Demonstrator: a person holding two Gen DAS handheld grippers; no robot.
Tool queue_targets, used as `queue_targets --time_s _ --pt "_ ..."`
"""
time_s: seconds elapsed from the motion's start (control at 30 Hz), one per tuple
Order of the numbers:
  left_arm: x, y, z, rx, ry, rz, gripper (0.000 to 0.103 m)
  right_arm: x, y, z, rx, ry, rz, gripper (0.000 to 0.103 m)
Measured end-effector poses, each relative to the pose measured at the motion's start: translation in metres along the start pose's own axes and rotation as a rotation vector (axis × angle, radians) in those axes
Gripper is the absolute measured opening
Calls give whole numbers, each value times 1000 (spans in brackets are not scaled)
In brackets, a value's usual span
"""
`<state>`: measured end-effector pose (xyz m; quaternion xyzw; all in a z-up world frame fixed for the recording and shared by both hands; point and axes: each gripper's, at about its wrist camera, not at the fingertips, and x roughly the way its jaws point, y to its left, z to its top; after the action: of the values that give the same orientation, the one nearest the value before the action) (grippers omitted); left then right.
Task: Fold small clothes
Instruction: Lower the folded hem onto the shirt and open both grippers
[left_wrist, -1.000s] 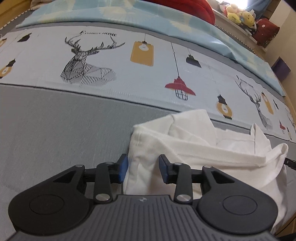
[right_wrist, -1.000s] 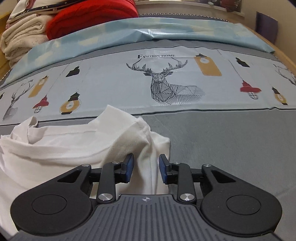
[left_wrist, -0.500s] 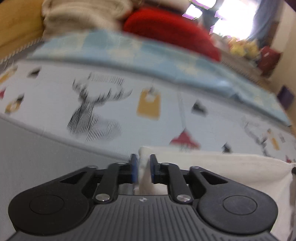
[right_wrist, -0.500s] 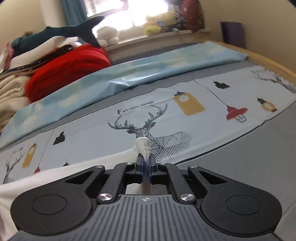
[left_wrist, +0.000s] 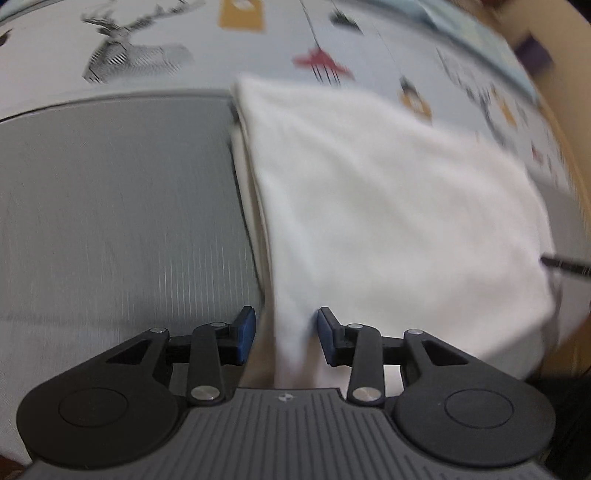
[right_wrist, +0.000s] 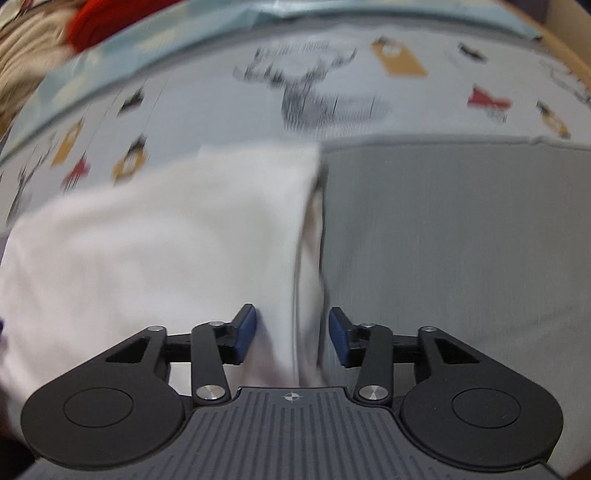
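White garment (left_wrist: 388, 192) flat on bed, long axis across betw both claws. L gripper (left_wrist: 286, 338) at its left edge, R gripper (right_wrist: 291, 338) at right edge; both jaws opening, cloth edge betw pads, unclamped.

The left gripper (left_wrist: 284, 334) points steeply down at a bed, its jaws opening. A ridge of the white garment (left_wrist: 388, 206) rises between the blue-padded fingers (left_wrist: 245, 334); the left pad stands clear of it, the right one sits just beside the cloth. The garment lies folded, its left edge showing stacked layers on the grey bedsheet (left_wrist: 118, 206). Its far corner overlaps the pale printed sheet (left_wrist: 207, 48) with deer and lantern drawings. The picture is blurred.
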<state>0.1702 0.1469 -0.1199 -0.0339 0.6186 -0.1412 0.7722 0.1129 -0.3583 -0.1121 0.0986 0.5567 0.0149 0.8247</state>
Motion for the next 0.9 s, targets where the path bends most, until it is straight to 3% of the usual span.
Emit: queue_targets --time_s 0.13,0.17,0.2,0.23,0.3,0.4,0.57,0.67,0.7,0.73,0.8,0.83,0.9 --pt "2 -10 -29 103 36 61 37 -11 -4 -28 -33 70 27 50" --pt "0 -10 -33 107 30 69 32 -13 -5 -33 -39 86 19 50" --pt "-3 -10 -35 107 29 67 15 -13 -5 -37 -47 102 12 48" --pt "-5 -10 -38 110 30 63 6 -15 -5 -41 -55 116 13 35" --pt "-12 -12 -43 124 17 68 6 -20 -2 -44 -70 111 28 4" --pt "-19 -17 -45 143 3 78 5 -30 1 -44 -67 87 24 3" --pt "-21 -19 -40 140 28 94 5 -27 2 -44 -65 128 -31 4" --pt "-21 -17 -33 129 49 94 8 -25 2 -41 -83 130 -103 8" --pt "-22 -15 -31 119 47 89 9 -26 4 -39 -101 113 -149 19" --pt "-23 -13 -29 110 43 83 10 -29 6 -38 -132 82 -235 20" --pt "-28 -7 -25 78 9 88 26 -36 6 -35 -184 17 -383 23" --pt "-32 -4 -22 60 -18 90 28 -41 4 -32 -178 -20 -400 23" --pt "-37 5 -13 -5 -71 63 31 -55 -2 -23 -104 -98 -343 23"
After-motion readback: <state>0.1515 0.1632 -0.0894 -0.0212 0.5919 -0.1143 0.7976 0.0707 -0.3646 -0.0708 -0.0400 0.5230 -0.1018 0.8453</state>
